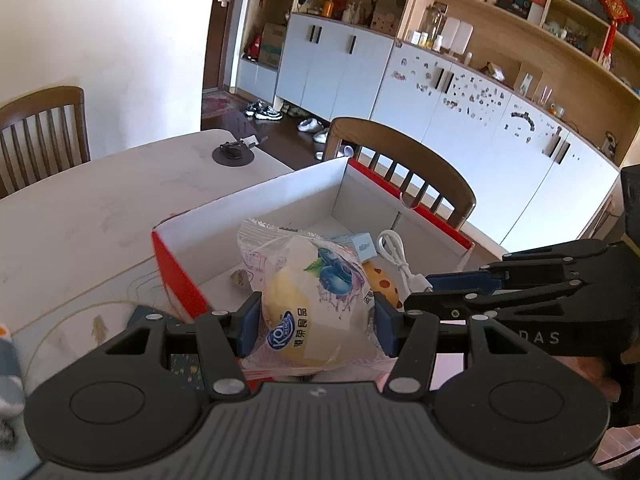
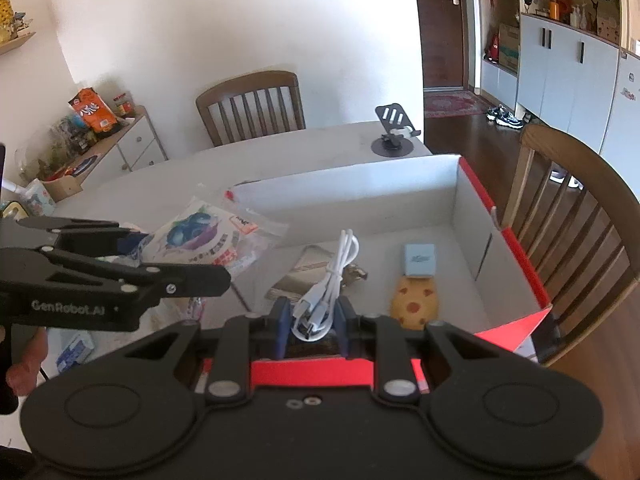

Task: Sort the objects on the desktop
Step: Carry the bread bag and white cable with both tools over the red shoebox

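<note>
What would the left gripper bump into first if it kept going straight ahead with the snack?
Probably the box's white far wall. The left gripper holds the blueberry snack packet over the open box, pointing at it, though depth is unclear.

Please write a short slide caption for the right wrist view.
Right gripper holds white cable over red box.

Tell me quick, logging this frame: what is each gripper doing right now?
Left gripper: closed on the snack packet.
Right gripper: closed on the white cable.
</note>
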Demonstrator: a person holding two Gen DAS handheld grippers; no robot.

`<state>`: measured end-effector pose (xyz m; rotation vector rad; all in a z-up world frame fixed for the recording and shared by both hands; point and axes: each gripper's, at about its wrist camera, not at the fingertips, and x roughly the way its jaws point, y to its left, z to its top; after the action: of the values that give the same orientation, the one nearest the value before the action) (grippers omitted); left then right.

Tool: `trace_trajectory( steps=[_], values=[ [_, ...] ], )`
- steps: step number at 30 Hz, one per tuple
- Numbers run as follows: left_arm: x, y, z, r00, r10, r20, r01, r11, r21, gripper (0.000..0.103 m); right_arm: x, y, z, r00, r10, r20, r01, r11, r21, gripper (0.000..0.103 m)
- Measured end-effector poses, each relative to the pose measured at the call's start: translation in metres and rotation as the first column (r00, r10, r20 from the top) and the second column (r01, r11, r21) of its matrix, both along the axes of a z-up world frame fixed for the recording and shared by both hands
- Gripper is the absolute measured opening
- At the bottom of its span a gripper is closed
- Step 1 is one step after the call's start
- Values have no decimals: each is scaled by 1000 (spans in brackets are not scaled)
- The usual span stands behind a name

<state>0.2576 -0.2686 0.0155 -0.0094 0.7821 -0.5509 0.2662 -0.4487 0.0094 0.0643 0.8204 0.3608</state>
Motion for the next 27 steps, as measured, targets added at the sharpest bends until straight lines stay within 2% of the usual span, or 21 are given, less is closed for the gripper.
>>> trace_trajectory(
  steps=[10, 19, 21, 22, 27],
  values=[
    [44, -29, -11, 999, -29, -35, 30, 998, 54, 55, 23, -15, -14, 999, 19, -37, -19, 1000, -18, 23],
    [84, -45, -25, 994, -54, -99, 63, 994, 86, 55, 42, -15, -28, 996, 55, -65, -58, 997, -44, 22],
    [91, -49, -29, 992, -58, -110, 69, 992, 102, 55, 46, -15, -31, 995, 63, -73, -67, 997, -47, 18],
    [95, -52, -32, 991, -56, -119, 70, 991, 112, 55, 48, -14, -34, 994, 68, -80, -72, 996, -50, 10],
    [109, -64, -42, 988, -60, -144, 81, 985, 149, 55, 60, -12, -49, 990, 64, -125, -74, 995, -74, 9]
  ],
)
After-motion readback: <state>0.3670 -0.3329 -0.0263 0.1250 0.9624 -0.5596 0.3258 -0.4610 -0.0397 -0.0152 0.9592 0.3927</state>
